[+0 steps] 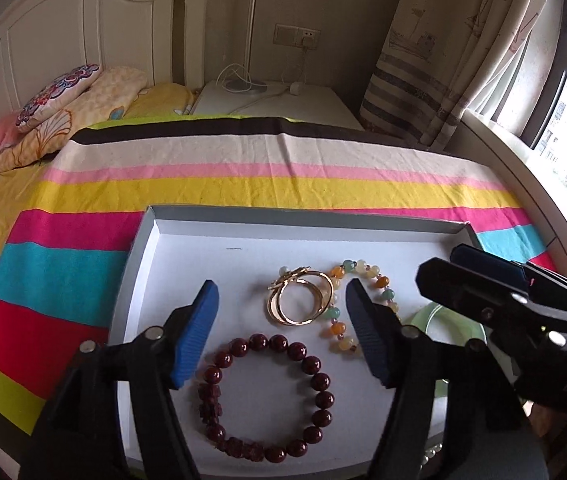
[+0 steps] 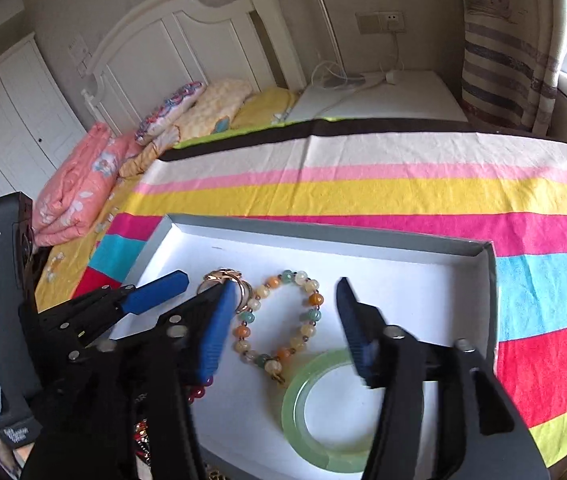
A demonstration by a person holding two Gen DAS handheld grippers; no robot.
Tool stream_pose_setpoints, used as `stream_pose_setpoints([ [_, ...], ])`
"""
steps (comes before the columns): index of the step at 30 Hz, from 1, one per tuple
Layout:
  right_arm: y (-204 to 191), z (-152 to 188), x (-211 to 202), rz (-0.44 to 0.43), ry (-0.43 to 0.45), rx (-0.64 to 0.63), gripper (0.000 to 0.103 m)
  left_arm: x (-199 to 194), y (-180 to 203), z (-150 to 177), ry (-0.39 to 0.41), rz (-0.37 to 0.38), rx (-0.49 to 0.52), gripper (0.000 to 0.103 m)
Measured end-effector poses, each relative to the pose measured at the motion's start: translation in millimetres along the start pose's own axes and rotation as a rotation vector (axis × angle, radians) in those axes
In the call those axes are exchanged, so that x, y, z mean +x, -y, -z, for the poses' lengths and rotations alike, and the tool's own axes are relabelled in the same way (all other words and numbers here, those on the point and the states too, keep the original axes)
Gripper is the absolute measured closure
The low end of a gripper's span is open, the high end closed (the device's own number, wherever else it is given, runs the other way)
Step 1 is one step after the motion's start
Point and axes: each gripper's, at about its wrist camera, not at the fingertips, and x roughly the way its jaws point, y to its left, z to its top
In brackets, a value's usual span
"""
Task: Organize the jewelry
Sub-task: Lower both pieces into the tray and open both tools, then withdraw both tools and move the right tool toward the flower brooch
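My two grippers, the left gripper (image 1: 281, 330) and the right gripper (image 2: 283, 324), look alike: matte black plastic arms studded with round silver screws, each ending in ribbed blue pads (image 1: 197, 336), with a grey camera housing strapped on and faint lettering on the body.

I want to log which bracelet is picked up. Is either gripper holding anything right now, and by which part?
Nothing is held. The left gripper and right gripper are both open above the bracelets lying in the white tray.
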Motion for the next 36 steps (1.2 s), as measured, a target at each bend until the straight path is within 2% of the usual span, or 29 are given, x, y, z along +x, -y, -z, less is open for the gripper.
stream_pose_setpoints([
  [3, 3, 3, -22, -0.031, 0.030, -0.009, 0.046, -21, -4, 10, 0.050, -0.014, 0.004, 0.024],
  [7, 6, 17, -62, -0.053, 0.100, -0.042, 0.045, -58, -7, 36, 0.162, -0.053, 0.045, 0.007],
  [9, 3, 31, -89, -0.028, 0.171, -0.091, 0.039, -78, -7, 54, 0.217, -0.057, 0.070, 0.003],
  [10, 0, 39, -104, -0.022, 0.218, -0.119, 0.030, -88, -7, 62, 0.246, -0.050, 0.079, 0.003],
  [11, -2, 49, -121, -0.022, 0.279, -0.146, 0.015, -97, -7, 70, 0.271, -0.040, 0.087, 0.003],
  [12, -4, 62, -142, -0.026, 0.366, -0.177, 0.004, -105, -7, 77, 0.290, -0.028, 0.095, 0.003],
  [14, -6, 87, -173, -0.011, 0.495, -0.226, 0.004, -117, -6, 92, 0.298, 0.016, 0.109, 0.002],
  [16, -2, 107, -185, -0.008, 0.525, -0.238, 0.004, -122, -4, 104, 0.279, 0.086, 0.118, 0.002],
  [17, 2, 112, -186, 0.007, 0.504, -0.215, 0.004, -125, -3, 111, 0.271, 0.128, 0.129, 0.002],
  [19, 11, 121, -176, 0.039, 0.387, -0.173, 0.004, -129, 1, 123, 0.288, 0.144, 0.148, 0.002],
  [22, 23, 139, -157, 0.087, 0.237, -0.128, 0.004, -133, -1, 137, 0.299, 0.100, 0.175, 0.002],
  [25, 27, 156, -145, 0.106, 0.142, -0.116, 0.004, -124, -8, 147, 0.263, 0.056, 0.197, 0.002],
  [28, 25, 170, -143, 0.108, 0.088, -0.144, 0.009, -113, -24, 152, 0.200, 0.039, 0.147, 0.002],
  [29, 22, 172, -141, 0.115, 0.073, -0.159, 0.013, -112, -29, 151, 0.200, 0.062, 0.121, 0.002],
  [32, 15, 180, -133, 0.127, 0.023, -0.195, 0.017, -111, -40, 148, 0.210, 0.093, 0.064, 0.002],
  [36, 1, 194, -120, 0.139, -0.037, -0.259, 0.031, -109, -45, 145, 0.199, 0.114, 0.039, 0.003],
])
